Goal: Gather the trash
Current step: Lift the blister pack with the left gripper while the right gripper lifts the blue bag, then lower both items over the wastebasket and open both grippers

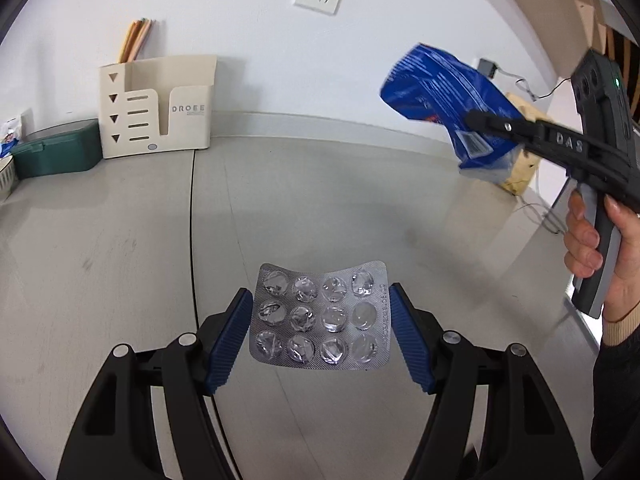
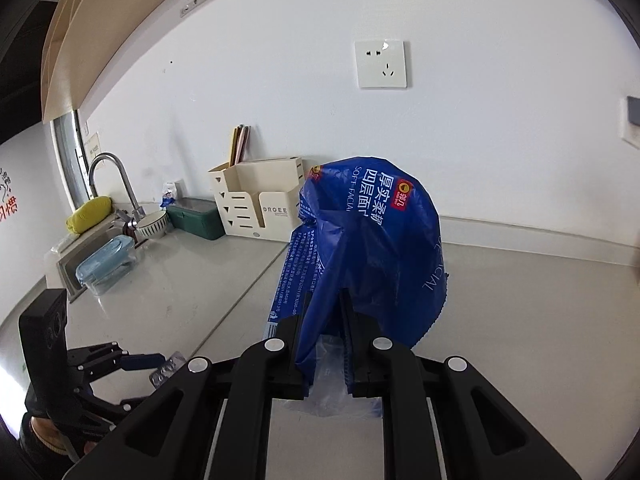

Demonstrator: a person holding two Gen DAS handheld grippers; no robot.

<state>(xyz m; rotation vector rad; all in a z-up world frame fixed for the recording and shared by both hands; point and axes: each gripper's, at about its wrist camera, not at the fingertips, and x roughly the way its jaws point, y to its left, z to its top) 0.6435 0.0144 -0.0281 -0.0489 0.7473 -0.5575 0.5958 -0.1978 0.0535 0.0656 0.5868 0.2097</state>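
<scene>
A silver blister pack of emptied pill pockets hangs above the grey counter, bowed between the blue pads of my left gripper, which is shut on its two side edges. To the upper right, my right gripper, held by a person's hand, is shut on a crumpled blue plastic tissue wrapper in the air. In the right wrist view the wrapper stands up from between the fingers of the right gripper. The left gripper with the blister pack shows at lower left.
A cream organizer holding chopsticks and a green lidded box stand against the back wall. Further left are a sink with a faucet, a blue container, a bowl and a yellow cloth.
</scene>
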